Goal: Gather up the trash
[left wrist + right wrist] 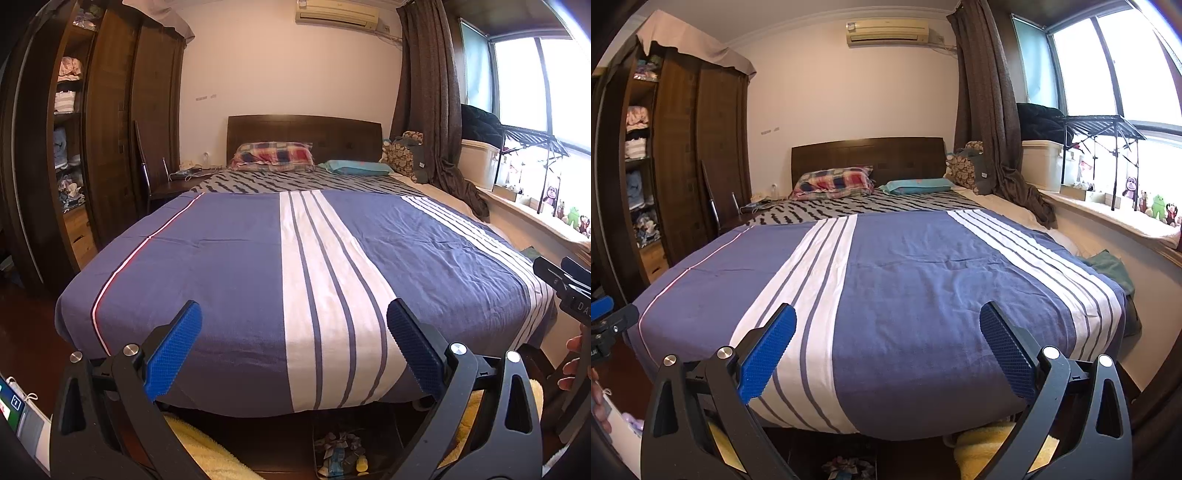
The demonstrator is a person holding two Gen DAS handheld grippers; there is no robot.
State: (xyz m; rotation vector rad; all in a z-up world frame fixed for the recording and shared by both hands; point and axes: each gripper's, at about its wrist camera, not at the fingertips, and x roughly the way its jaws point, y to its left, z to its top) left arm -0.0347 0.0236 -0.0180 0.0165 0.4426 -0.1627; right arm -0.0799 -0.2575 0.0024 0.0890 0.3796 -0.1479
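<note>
Left gripper [293, 349]: jaws wide apart, holding nothing, above foot of bed [229, 258].
Right gripper [886, 350]: jaws wide apart, nothing held.
Trash [341, 456]: crumpled wrappers and paper scraps (blue, white, yellow bits), in a dark bin on floor below bed edge.
Beside it: yellow towel [207, 446].

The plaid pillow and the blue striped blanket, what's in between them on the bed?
A grey sheet with dark zigzags fills the stretch between the plaid pillow and the blue striped blanket; both views show this.
</note>
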